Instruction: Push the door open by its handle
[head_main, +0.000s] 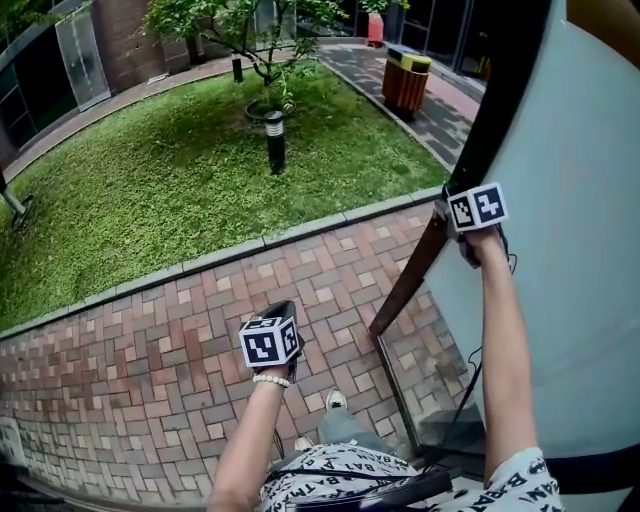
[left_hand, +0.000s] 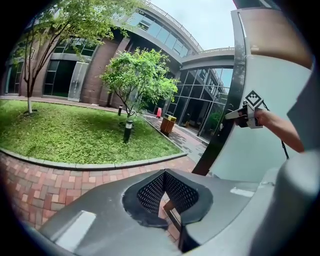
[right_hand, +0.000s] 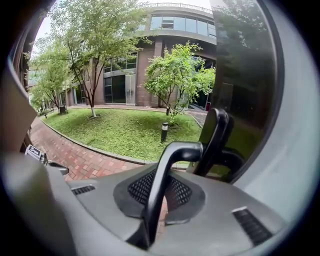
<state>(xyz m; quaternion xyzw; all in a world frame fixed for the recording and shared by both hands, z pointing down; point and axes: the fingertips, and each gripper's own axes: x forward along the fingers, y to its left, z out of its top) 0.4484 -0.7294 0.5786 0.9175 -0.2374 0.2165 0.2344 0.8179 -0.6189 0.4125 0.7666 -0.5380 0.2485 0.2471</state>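
Note:
The glass door with its dark frame stands swung outward at the right of the head view. Its black bent handle runs up between the jaws of my right gripper, which is shut on it. In the head view that right gripper is stretched out at the door's edge, under its marker cube, and the handle is hidden there. The left gripper view shows the same right gripper against the door frame. My left gripper hangs over the brick paving, away from the door, shut and holding nothing.
Red brick paving lies below, bordered by a stone kerb and a lawn. A short lamp post and a small tree stand in the grass. An orange bin is by the far path.

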